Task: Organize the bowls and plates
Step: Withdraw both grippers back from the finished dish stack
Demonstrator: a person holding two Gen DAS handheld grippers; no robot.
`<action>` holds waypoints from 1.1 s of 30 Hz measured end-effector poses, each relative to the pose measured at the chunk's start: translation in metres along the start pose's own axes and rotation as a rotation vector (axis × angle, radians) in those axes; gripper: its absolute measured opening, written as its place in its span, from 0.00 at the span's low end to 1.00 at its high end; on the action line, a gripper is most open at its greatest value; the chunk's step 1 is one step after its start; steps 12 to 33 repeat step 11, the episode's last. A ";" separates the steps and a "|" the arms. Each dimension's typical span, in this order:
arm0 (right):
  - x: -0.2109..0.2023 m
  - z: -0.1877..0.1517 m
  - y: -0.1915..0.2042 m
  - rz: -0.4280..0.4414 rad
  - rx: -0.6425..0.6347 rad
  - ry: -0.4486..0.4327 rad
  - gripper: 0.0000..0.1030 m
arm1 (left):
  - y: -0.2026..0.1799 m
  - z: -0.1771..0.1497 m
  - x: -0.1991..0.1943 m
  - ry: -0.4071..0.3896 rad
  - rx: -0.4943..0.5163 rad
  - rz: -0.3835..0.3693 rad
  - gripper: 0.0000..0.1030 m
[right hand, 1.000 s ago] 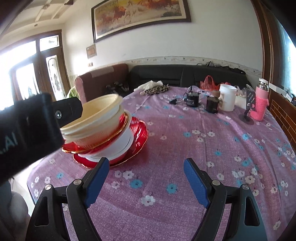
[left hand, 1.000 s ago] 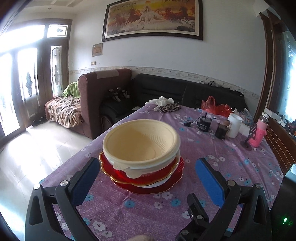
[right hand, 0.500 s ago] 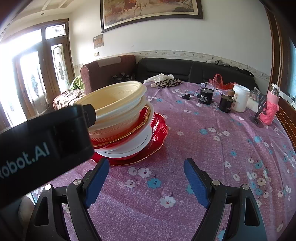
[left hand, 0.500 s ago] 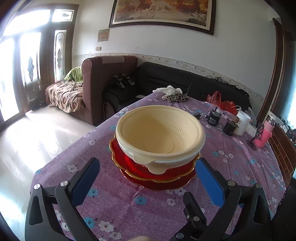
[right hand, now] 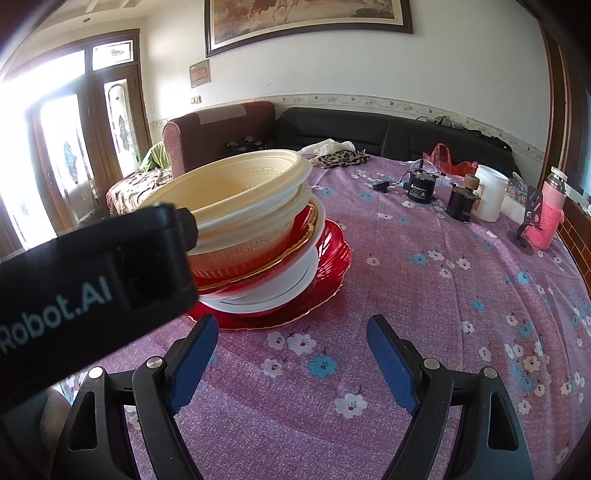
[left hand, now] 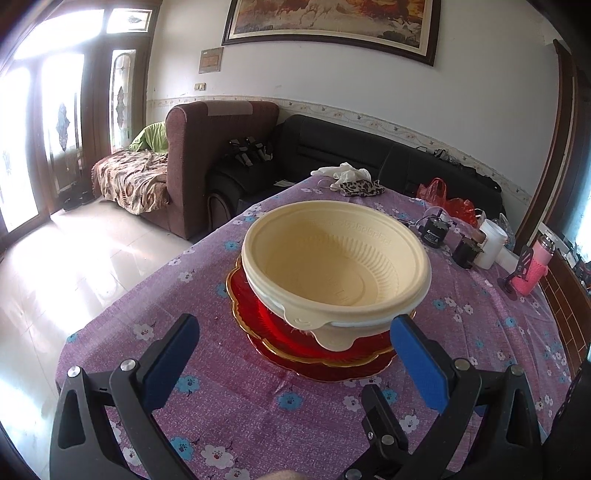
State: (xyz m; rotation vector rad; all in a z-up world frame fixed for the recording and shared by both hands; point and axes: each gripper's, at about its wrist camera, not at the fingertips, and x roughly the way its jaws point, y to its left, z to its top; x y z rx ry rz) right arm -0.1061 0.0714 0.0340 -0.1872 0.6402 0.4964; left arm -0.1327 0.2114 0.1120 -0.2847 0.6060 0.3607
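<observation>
Item: worktop (left hand: 258, 413) under a purple cloth with white and blue flowers, carrying one stack of dishes and a group of loose articles.

Surroundings, far side of the worktop beyond both claws: white cloth (left hand: 341, 171) and leopard-print pouch (left hand: 360, 187) at the far edge; red plastic bag (left hand: 445, 197); two small black devices (right hand: 419, 186) with a cable; white jar (right hand: 489, 197); pink bottle (right hand: 546, 218) with a dark stand just beside it, far right. Behind the worktop: brown armchair (left hand: 218, 147), black sofa (left hand: 332, 147), framed painting (left hand: 332, 22) on the wall, glazed door (left hand: 55, 122) at left. Nothing lies between either claw and the stack except bare cloth.

Task item: stack of dishes, directly ahead of the left claw and ahead-left of the right claw. Top: cream bowl (left hand: 334, 267), nested on further cream and white bowls (right hand: 280, 280); a gold-rimmed red plate sits among them; red plate (left hand: 325, 363) at the bottom, on the cloth. The stack leans.

Left claw (left hand: 291, 354): blue pads spread wide, holding nothing, touching nothing; the stack stands just beyond the fingertips, its near edge between the two pads' lines. Its black body, lettered in white, crosses the left of the right wrist view and hides part of the stack.

Right claw (right hand: 291, 354): blue pads spread wide, empty, above bare cloth; the bottom plate's rim lies just beyond its left fingertip (right hand: 201, 332), contact not discernible.
</observation>
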 end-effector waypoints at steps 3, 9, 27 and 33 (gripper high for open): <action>0.000 0.000 0.001 0.006 -0.001 0.000 0.84 | -0.003 0.000 0.000 -0.008 0.007 0.010 1.00; -0.002 -0.001 -0.009 0.017 0.023 -0.003 0.84 | -0.017 -0.001 -0.003 -0.013 0.038 0.016 1.00; -0.005 -0.002 -0.017 0.017 0.043 -0.008 0.84 | -0.026 -0.002 -0.002 0.002 0.053 -0.006 1.00; -0.005 -0.002 -0.017 0.017 0.043 -0.008 0.84 | -0.026 -0.002 -0.002 0.002 0.053 -0.006 1.00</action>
